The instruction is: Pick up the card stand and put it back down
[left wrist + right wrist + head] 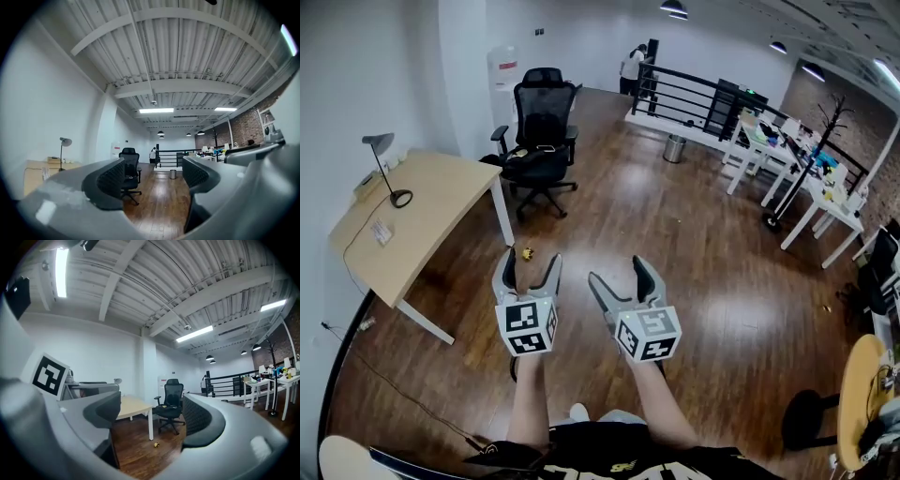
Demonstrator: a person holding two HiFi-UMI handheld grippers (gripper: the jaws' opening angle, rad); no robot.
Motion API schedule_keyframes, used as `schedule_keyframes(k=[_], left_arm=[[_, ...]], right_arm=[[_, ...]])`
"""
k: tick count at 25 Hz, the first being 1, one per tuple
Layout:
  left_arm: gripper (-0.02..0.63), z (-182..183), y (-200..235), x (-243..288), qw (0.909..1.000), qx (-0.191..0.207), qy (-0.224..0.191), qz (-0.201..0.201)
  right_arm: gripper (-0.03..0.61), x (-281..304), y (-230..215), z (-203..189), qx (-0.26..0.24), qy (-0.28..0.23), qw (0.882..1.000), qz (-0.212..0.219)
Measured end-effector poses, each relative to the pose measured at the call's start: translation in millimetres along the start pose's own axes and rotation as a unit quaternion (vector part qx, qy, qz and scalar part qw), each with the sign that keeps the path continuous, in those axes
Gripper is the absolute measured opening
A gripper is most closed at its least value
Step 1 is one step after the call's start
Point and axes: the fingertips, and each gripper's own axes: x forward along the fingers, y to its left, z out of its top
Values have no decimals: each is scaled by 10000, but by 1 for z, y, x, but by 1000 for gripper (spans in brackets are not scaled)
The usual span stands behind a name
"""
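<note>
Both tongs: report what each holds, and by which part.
Nothing. The left tongs and right tongs both stand open and empty.

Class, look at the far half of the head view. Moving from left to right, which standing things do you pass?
desk lamp → black office chair → bin → coat stand

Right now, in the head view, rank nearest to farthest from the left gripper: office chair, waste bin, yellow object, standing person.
From the left gripper:
1. yellow object, floor just ahead
2. office chair, beside desk
3. waste bin, farther right
4. standing person, far back
</note>
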Motion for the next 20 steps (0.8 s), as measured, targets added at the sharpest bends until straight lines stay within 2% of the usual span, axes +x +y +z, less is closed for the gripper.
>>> schedule_keyframes(k=[4, 7, 14, 20], left_arm=[[391, -22, -4, 36, 9997, -61, 225, -103], [391, -34, 17, 51, 9993, -66, 361, 70], [388, -29, 115, 96, 9919, 108, 435, 1189], [385, -21, 194, 112, 9736, 220, 394, 2237]], right_arm=[[417, 35, -19, -16, 1, 268, 9996, 82], [417, 72, -19, -22, 90, 345, 9989, 307], [416, 203, 8, -26, 247, 476, 9863, 1562], [396, 298, 64, -16, 279, 325, 9587, 2812]])
